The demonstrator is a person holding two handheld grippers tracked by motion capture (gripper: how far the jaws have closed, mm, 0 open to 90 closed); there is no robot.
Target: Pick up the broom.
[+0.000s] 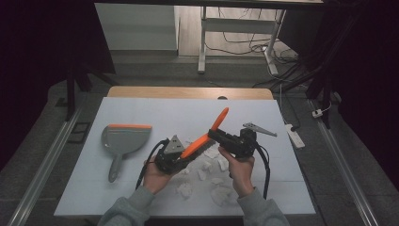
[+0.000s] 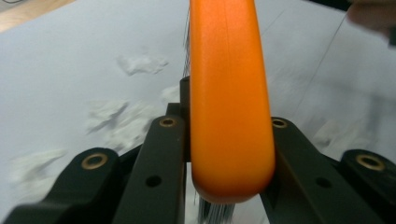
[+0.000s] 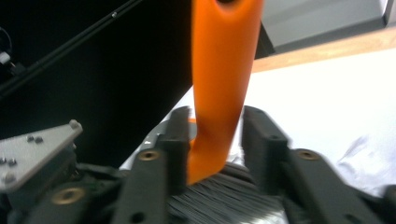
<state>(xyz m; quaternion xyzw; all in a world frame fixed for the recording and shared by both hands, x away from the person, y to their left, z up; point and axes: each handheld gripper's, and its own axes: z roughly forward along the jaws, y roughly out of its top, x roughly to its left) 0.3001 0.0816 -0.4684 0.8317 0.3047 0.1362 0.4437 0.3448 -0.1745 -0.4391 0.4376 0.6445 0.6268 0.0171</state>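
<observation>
Above table (image 1: 117,197), tools (image 1: 186,155) gripping brush (image 1: 207,134)

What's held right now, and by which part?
The orange-handled hand brush with dark bristles: the left hand-held gripper is clamped on the orange back of its head. The right hand-held gripper straddles the handle's base, one jaw clear.

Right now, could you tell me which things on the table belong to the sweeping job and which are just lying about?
In the job:
- orange-handled brush, between left gripper and right gripper
- grey dustpan
- crumpled paper scraps

Lying about:
- white power strip beside the table
- cables on the floor
</observation>
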